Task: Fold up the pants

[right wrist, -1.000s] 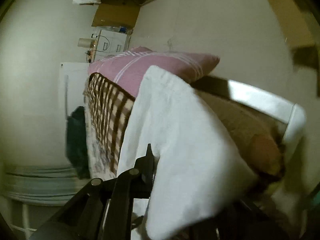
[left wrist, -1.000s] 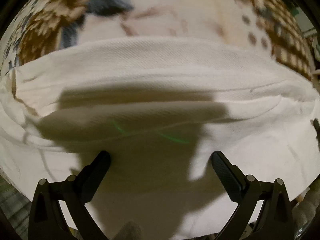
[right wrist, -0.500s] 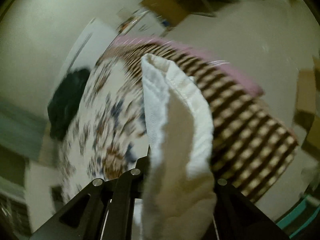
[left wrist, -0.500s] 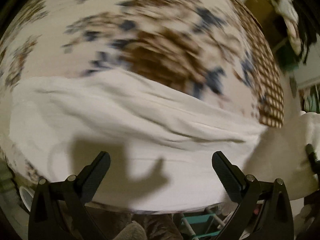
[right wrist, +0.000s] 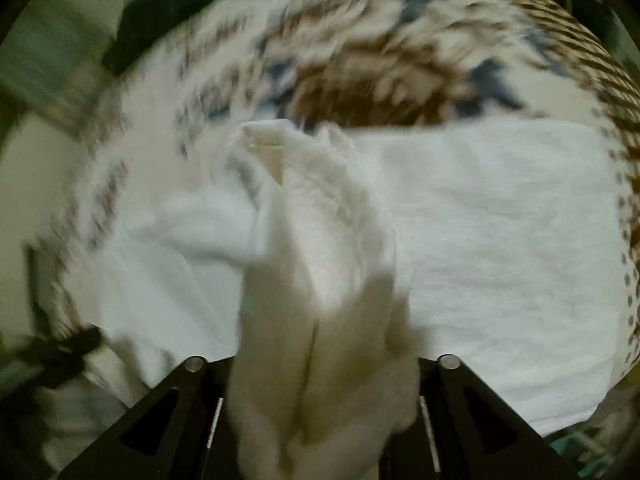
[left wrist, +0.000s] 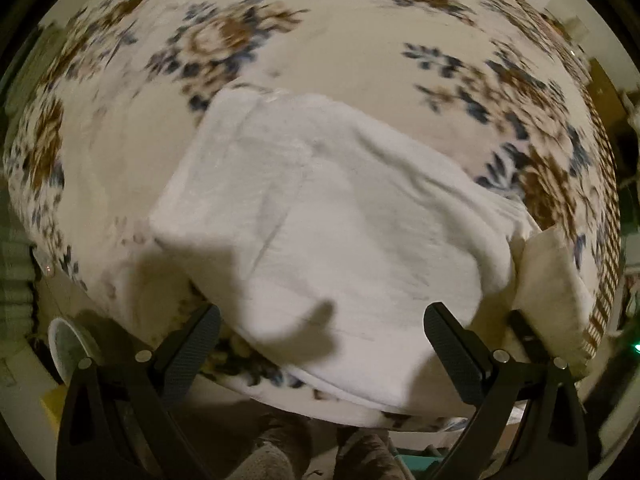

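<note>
The white pants [left wrist: 328,232] lie folded on the flower-patterned blanket [left wrist: 360,40] near its front edge. The left gripper [left wrist: 320,336] hovers above them with its fingers spread wide and nothing between them. The right gripper [right wrist: 320,364] has a bunched end of the pants between its fingers, which have just been opening; whether they grip the cloth I cannot tell.

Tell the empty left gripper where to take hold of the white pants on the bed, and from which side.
Probably the near folded edge of the white pants, approached from above at the bed's front edge: it is thick, overhangs the floral blanket, and lies between the open left gripper fingers.
</note>
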